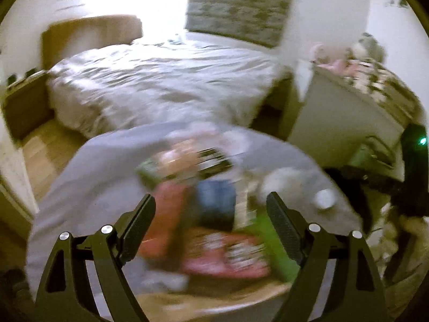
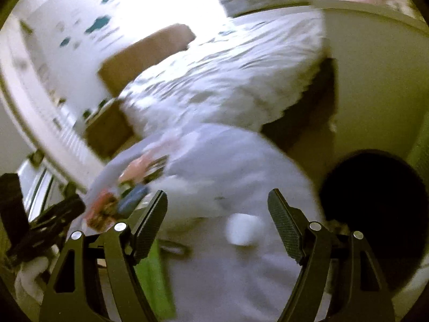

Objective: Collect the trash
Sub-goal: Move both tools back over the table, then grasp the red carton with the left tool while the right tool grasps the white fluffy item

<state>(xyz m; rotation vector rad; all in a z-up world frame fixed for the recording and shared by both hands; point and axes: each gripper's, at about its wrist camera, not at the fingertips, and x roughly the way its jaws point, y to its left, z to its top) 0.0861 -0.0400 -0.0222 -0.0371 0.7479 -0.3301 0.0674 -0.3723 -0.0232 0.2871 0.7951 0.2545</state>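
Both views are smeared by motion. My left gripper (image 1: pixel 211 201) stands open over a pale grey bag (image 1: pixel 93 182) holding blurred trash: red and pink wrappers (image 1: pixel 222 257), a blue piece (image 1: pixel 214 196), a green piece (image 1: pixel 270 244) and a small white round item (image 1: pixel 324 198). Nothing lies between its fingers. My right gripper (image 2: pixel 217 198) is open too, hanging above the same grey bag (image 2: pixel 228 161). A white round item (image 2: pixel 241 228) sits just beyond it, with wrappers (image 2: pixel 104 209) to its left and a green piece (image 2: pixel 152 271) below. It holds nothing.
A bed with a white duvet (image 1: pixel 161 86) and a brown headboard (image 1: pixel 88 35) fills the background. A pale cabinet (image 1: pixel 343 112) with cluttered things on top stands to the right. Wooden floor (image 1: pixel 48 155) shows at the left. A dark round object (image 2: pixel 375 214) sits right of the bag.
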